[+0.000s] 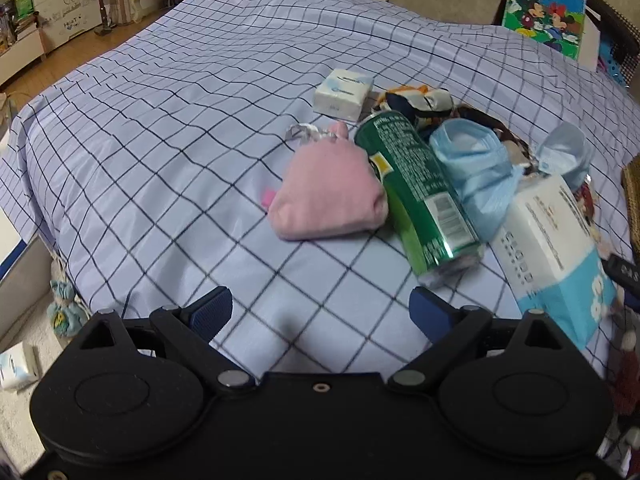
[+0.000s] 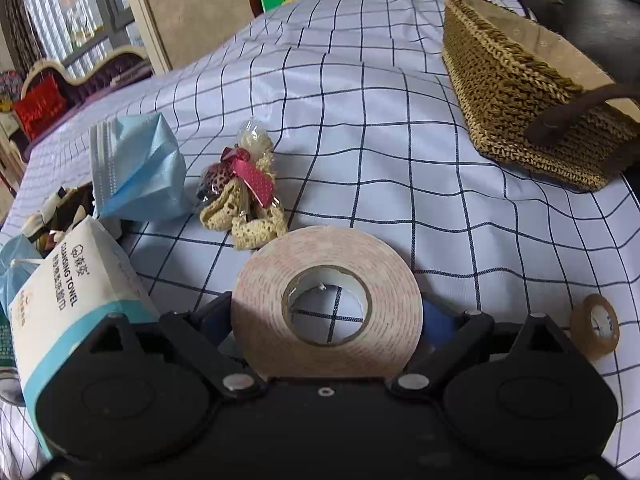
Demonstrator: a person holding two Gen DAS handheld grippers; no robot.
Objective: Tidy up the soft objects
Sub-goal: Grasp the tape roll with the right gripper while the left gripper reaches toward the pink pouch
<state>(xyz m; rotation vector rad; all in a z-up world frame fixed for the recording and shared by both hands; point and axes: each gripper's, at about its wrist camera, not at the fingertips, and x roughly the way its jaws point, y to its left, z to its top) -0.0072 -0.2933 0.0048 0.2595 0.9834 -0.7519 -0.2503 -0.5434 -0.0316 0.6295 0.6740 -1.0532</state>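
Right gripper [image 2: 326, 316]: jaws spread wide, with a large pale pink roll of tape [image 2: 326, 308] standing on edge between them; whether the pads press on it cannot be told. Left gripper [image 1: 322, 312]: jaws wide open and empty above the blue checked bedsheet [image 1: 180, 128]. Ahead of it, a pink cloth pouch [image 1: 326, 196] touches a lying green can [image 1: 418, 196]. A blue face mask [image 2: 136, 168] lies beside a lace sachet [image 2: 240, 196]; a woven straw basket [image 2: 516, 92] sits near the bed's far right edge.
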